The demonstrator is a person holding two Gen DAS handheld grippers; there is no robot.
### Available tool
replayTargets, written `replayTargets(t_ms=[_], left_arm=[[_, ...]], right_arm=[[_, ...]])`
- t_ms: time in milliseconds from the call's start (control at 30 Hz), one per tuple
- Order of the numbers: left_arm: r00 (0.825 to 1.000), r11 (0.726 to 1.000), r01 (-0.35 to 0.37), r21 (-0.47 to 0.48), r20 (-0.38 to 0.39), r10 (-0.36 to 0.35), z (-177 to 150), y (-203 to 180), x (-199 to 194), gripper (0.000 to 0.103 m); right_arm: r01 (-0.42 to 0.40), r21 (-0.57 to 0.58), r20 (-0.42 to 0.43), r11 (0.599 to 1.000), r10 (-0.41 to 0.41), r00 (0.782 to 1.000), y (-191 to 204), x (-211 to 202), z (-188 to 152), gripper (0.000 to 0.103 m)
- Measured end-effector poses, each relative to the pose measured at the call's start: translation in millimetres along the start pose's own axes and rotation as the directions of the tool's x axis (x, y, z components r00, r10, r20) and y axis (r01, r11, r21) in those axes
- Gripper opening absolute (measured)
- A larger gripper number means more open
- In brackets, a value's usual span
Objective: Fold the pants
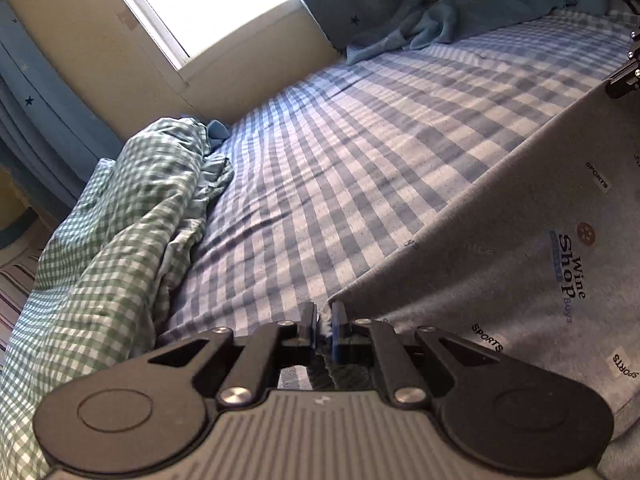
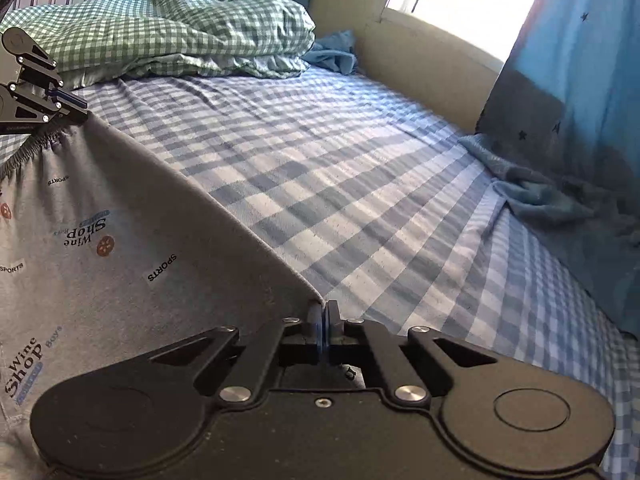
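Two grippers, left and right, have fingers clamped on the grey pants, stretched above the bed; soft, light cloth, best held at its corners.

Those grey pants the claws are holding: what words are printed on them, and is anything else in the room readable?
"SPORTS" on the grey pants, repeated on small patches.
"Wine Shop Boys" on the pants, a repeated logo.
The blue strip under "Shop": too blurred to read.
Nothing else carries readable text.
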State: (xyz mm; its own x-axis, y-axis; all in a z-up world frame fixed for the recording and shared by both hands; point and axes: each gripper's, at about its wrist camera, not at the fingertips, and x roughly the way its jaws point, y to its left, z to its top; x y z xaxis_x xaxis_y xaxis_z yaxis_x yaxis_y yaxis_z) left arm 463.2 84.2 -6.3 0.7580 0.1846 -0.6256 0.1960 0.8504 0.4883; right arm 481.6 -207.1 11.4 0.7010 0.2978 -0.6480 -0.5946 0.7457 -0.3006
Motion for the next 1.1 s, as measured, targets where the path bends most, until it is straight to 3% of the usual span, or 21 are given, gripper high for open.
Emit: replayTargets(t_ms=[100, 200, 333, 433, 567, 667, 733, 867, 1033, 1100], left_arm=[[0.995, 0.999, -0.015, 0.032, 0.095, 0.012, -6, 3, -31, 0.006], [0.979, 0.995, -0.064, 0.079, 0.199, 0.047, -20, 1, -68, 0.007], [0.930, 0.982, -0.111, 0.152, 0.364, 0.049, -50, -6, -128, 0.007], [0.895, 0.961, -0.144, 0.235, 0.446, 0.025, -80, -17, -164, 0.007], [0.887, 0.907, -0.170, 0.385, 0.460, -0.029, -121, -37, -186, 0.008], [0.879, 0.883, -0.200, 0.425, 0.477, -0.030, -147, -54, -195, 0.008], [0.867, 0.871, -0.226, 0.437, 0.497, -0.024, -162, -66, -199, 0.008], [0.839, 0.817, -0.309, 0.487, 0.544, -0.007, -193, -88, -198, 0.008], [0.847, 0.779, -0.353, 0.518, 0.530, 0.032, -206, -111, -178, 0.008], [0.832, 0.768, -0.397, 0.503, 0.550, 0.069, -195, -113, -170, 0.008]], right_arm=[[0.049, -0.012, 0.065, 0.999, -0.048, 0.997, 18, -41, 0, 0.000], [0.086, -0.035, 0.124, 0.996, -0.081, 0.989, 39, -87, -7, 0.000], [0.140, -0.063, 0.192, 0.988, -0.125, 0.973, 68, -160, -27, 0.000], [0.161, -0.079, 0.215, 0.984, -0.141, 0.966, 94, -207, -47, 0.000], [0.146, -0.018, 0.224, 0.989, -0.139, 0.965, 127, -248, -79, 0.000], [0.153, -0.014, 0.220, 0.988, -0.147, 0.964, 159, -265, -101, 0.000], [0.168, -0.038, 0.204, 0.985, -0.157, 0.966, 182, -271, -114, 0.000], [0.208, -0.105, 0.181, 0.973, -0.187, 0.966, 217, -276, -134, 0.000], [0.206, -0.119, 0.150, 0.971, -0.187, 0.971, 230, -272, -149, 0.000], [0.207, -0.110, 0.150, 0.972, -0.190, 0.970, 230, -269, -147, 0.000]])
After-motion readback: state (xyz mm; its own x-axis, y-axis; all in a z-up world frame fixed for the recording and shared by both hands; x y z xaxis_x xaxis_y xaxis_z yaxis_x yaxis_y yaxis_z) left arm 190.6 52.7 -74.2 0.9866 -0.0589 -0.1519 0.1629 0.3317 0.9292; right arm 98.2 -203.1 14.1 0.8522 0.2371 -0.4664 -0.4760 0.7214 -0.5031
